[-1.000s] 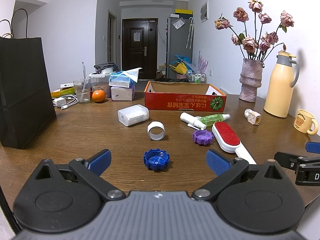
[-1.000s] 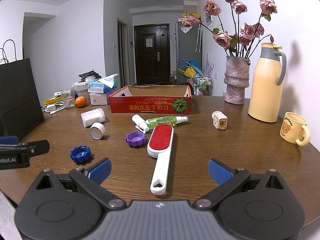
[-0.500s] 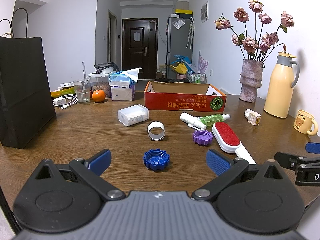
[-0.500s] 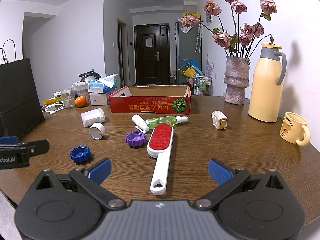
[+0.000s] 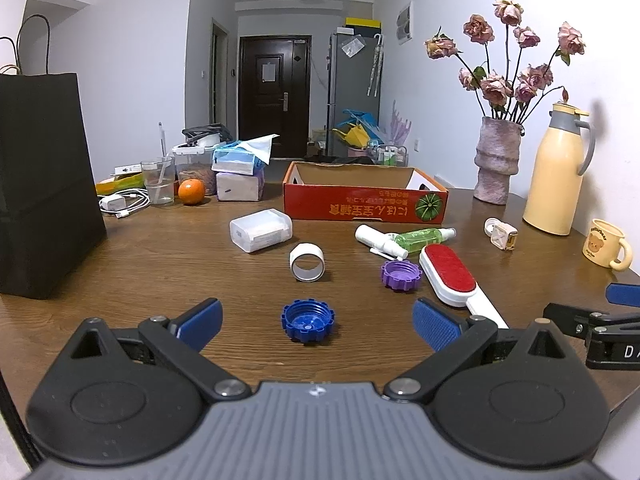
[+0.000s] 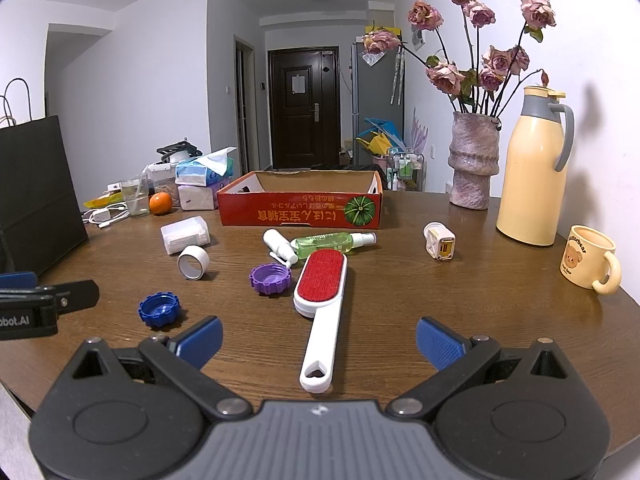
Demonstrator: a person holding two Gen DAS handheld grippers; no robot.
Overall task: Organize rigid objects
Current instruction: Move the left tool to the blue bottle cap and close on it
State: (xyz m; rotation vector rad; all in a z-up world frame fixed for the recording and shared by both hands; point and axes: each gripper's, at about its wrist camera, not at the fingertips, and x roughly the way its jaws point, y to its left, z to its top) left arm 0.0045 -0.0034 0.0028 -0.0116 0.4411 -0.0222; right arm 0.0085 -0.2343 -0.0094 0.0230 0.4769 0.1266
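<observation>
above table, both grippers [image 5: 316, 322] [image 6: 318, 340] level, agape

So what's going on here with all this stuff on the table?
A person holds two grabbing tools over a wooden table, about to tidy loose items. Both are open and empty. The left gripper points at a blue cap; the right gripper is lined up with a lint brush. Nothing has been picked up, and the red box behind looks empty from here.
</observation>
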